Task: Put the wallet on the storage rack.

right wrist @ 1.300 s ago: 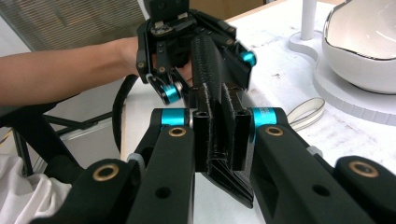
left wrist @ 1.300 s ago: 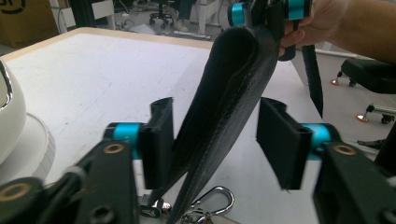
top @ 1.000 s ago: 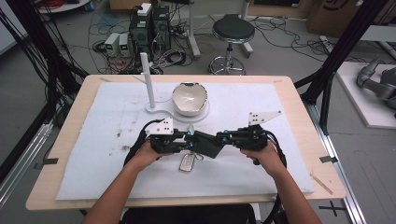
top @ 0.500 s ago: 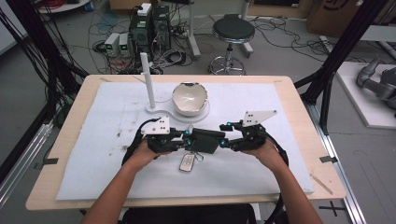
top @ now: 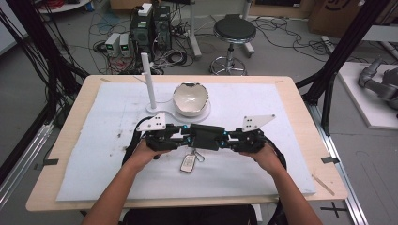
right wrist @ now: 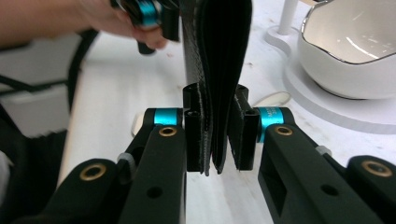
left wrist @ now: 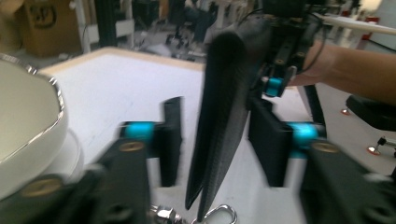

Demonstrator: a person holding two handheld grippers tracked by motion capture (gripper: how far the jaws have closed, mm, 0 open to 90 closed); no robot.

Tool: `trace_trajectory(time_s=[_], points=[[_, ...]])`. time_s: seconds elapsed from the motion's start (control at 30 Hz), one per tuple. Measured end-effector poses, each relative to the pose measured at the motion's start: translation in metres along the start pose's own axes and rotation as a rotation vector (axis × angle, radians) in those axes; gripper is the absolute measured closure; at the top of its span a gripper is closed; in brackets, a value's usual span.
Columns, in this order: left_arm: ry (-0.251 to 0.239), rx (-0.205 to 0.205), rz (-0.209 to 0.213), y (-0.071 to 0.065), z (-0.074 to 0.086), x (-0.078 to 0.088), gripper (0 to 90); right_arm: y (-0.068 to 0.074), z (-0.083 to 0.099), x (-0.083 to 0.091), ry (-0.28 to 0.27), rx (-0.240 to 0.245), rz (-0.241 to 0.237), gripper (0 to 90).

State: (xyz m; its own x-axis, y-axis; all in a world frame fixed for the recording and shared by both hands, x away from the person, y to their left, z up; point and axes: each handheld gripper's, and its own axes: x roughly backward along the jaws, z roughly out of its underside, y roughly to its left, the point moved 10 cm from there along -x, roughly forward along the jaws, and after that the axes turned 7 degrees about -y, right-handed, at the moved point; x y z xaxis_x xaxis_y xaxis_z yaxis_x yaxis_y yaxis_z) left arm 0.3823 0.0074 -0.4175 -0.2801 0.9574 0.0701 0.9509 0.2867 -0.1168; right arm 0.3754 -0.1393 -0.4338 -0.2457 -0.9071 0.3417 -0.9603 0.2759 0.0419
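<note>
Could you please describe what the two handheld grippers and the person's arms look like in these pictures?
Both the left gripper and the right gripper are black, each with two flat black jaws, bright blue collars at the jaw pivots and brass-coloured fasteners. A grey three-cornered plate with small dark holes tops each one, and a black cable loops away from each. The person's forearms are bare, with no sleeves to be seen.

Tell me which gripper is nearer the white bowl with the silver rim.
Left. The left gripper sits just in front of the white bowl with the silver rim, slightly to its left; the right gripper sits farther off, in front and to its right.
</note>
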Motion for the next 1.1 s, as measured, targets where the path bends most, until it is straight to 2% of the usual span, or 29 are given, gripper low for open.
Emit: trace_trajectory(time_s=[0.03,0.07,0.1,0.17,0.23,0.27,0.33,0.43,0.47,0.5,0.6,0.67,0.7,0.73,0.77,0.83,0.9,0.93,1.0,1.03,1.07,1.1], points=[[0.000,0.000,0.000,0.000,0.000,0.000,49.5,0.000,0.000,0.000,0.000,0.000,0.000,79.4],[0.020,-0.006,-0.011,0.001,-0.001,0.001,49.5,0.000,0.001,0.000,0.007,0.009,-0.001,79.5],[0.034,-0.019,-0.011,0.000,-0.005,0.001,45.2,0.000,0.004,0.001,0.032,0.013,-0.003,79.5],[0.042,-0.027,-0.007,-0.001,-0.007,0.001,43.1,-0.001,0.004,0.001,0.044,0.021,0.003,79.5],[0.060,-0.053,0.002,-0.004,-0.015,0.000,43.0,0.002,0.005,0.000,0.106,0.037,-0.002,79.4],[0.063,-0.057,0.011,-0.006,-0.016,-0.001,43.9,0.002,0.004,-0.001,0.109,0.047,-0.012,79.4],[0.081,-0.067,0.026,-0.008,-0.016,-0.003,48.3,0.004,0.002,-0.002,0.111,0.049,-0.027,79.3],[0.093,-0.083,0.049,-0.012,-0.013,-0.005,67.9,0.004,-0.001,-0.005,0.108,0.046,-0.036,79.1],[0.093,-0.090,0.056,-0.013,-0.013,-0.005,67.9,0.004,-0.001,-0.005,0.108,0.046,-0.036,79.1],[0.076,-0.095,0.072,-0.016,-0.015,-0.005,74.9,0.001,-0.002,-0.003,0.095,0.022,-0.031,78.1],[0.047,-0.092,0.077,-0.017,-0.019,-0.006,76.5,-0.001,-0.004,0.000,0.062,0.013,-0.026,73.8],[0.008,-0.074,0.075,-0.017,-0.024,-0.006,77.2,-0.009,-0.008,0.003,-0.018,-0.021,0.018,59.5],[-0.005,-0.065,0.076,-0.017,-0.026,-0.005,77.2,-0.011,-0.008,0.004,-0.030,-0.029,0.026,53.9],[-0.030,-0.055,0.076,-0.016,-0.028,-0.005,77.2,-0.011,-0.008,0.004,-0.030,-0.029,0.026,53.9],[-0.063,-0.039,0.083,-0.017,-0.032,-0.004,77.3,-0.016,-0.006,0.006,-0.063,-0.064,0.050,47.0],[-0.113,-0.008,0.097,-0.017,-0.039,-0.003,77.3,-0.015,-0.003,0.005,-0.066,-0.075,0.031,47.1],[-0.127,0.001,0.101,-0.017,-0.040,-0.002,77.3,-0.013,0.000,0.003,-0.060,-0.079,0.013,49.1],[-0.135,0.010,0.103,-0.017,-0.041,-0.002,77.2,-0.009,0.002,0.000,-0.048,-0.076,-0.029,64.7],[-0.131,0.014,0.092,-0.015,-0.040,-0.001,75.2,-0.005,0.001,0.001,-0.051,-0.059,-0.044,76.4],[-0.120,0.020,0.080,-0.013,-0.039,0.000,75.2,-0.005,0.001,0.001,-0.051,-0.059,-0.044,76.4],[-0.048,0.014,0.042,-0.007,-0.031,0.002,65.1,-0.004,0.000,0.003,-0.053,-0.040,-0.054,79.1],[-0.006,0.016,0.026,-0.005,-0.025,0.002,57.7,-0.004,0.001,0.004,-0.034,-0.027,-0.050,79.2]])
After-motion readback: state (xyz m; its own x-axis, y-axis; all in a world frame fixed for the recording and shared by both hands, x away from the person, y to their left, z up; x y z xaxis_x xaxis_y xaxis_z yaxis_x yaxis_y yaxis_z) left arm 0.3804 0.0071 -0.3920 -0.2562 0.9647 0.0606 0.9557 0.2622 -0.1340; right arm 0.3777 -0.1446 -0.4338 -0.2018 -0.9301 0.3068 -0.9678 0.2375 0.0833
